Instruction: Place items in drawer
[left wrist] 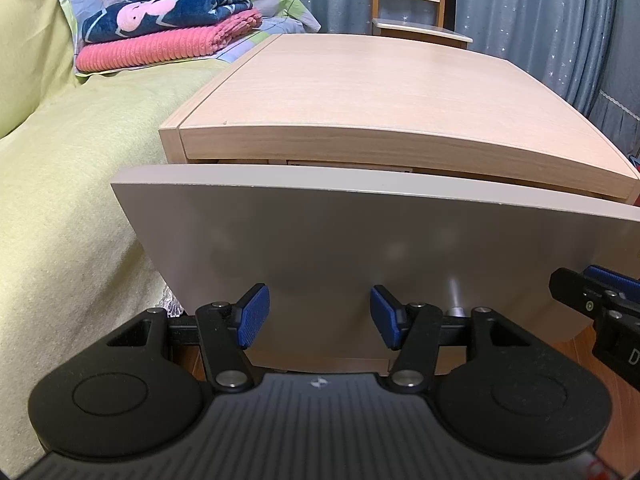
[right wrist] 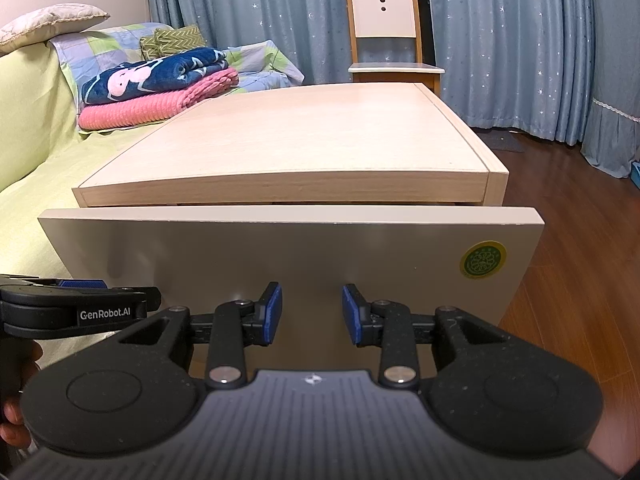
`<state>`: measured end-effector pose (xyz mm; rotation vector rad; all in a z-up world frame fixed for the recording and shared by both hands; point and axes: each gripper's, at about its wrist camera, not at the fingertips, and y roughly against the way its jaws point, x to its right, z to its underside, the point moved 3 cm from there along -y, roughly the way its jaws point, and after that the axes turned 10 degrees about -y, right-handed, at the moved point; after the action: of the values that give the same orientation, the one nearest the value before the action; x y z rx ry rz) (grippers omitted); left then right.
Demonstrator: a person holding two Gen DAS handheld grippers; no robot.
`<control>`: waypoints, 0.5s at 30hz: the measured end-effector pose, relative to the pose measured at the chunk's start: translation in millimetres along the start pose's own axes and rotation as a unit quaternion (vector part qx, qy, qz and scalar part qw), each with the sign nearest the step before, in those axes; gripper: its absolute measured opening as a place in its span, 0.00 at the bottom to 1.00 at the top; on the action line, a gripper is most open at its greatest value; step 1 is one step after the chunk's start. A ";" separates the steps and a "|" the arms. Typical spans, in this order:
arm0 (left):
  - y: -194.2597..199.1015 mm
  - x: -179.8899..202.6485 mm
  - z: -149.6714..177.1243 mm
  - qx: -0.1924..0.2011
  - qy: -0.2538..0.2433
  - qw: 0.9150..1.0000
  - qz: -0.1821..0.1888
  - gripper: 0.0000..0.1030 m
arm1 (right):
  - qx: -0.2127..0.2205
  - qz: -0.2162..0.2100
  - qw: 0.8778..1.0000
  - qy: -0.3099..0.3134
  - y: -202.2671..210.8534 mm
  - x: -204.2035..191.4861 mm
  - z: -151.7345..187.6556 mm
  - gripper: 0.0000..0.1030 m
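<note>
While the pale grey flat-fronted drawer (right wrist: pixel 288 264) stands pulled only a little way out of the light wood bedside cabinet (right wrist: pixel 296 140), we hold both tools right in front of its face. Its long axis runs left to right across both views, and the panel lies straight ahead of each pair of fingers. Only a thin gap shows between the panel's top edge and the cabinet top, so we cannot see what is inside.

Our left gripper (left wrist: pixel 319 317) hangs low before the panel with its blue pads wide apart and nothing between them. Our right gripper (right wrist: pixel 312 314) is likewise spread and empty, a little less widely, and sits towards the side that carries the round green-and-yellow sticker (right wrist: pixel 482 260). Both seem about equally near the front, so we judge either could take the next move, which is likely a pull or push along the drawer's travel, straight towards or away from us.

Beyond the cabinet lie the pale green bedspread (left wrist: pixel 60 200), folded pink and navy blankets (left wrist: pixel 168 32), a cream-backed wooden chair (right wrist: pixel 384 28) and blue star-dotted curtains (right wrist: pixel 520 40).
</note>
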<state>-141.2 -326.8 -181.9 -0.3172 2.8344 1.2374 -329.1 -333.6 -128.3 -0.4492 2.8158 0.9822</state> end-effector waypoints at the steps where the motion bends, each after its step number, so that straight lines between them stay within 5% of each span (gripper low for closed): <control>1: -0.4 -0.2 -0.4 0.000 0.001 1.000 0.000 0.58 | 0.000 0.000 1.000 0.000 -0.5 -0.1 -0.5 0.28; 15: -2.9 -1.4 -6.0 0.004 0.007 1.000 0.004 0.58 | 0.002 0.006 1.000 -0.001 -5.7 -0.7 -4.0 0.28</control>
<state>-138.9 -332.9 -179.7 -0.3151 2.8542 1.2289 -326.6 -340.2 -128.4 -0.4314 2.8225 0.9772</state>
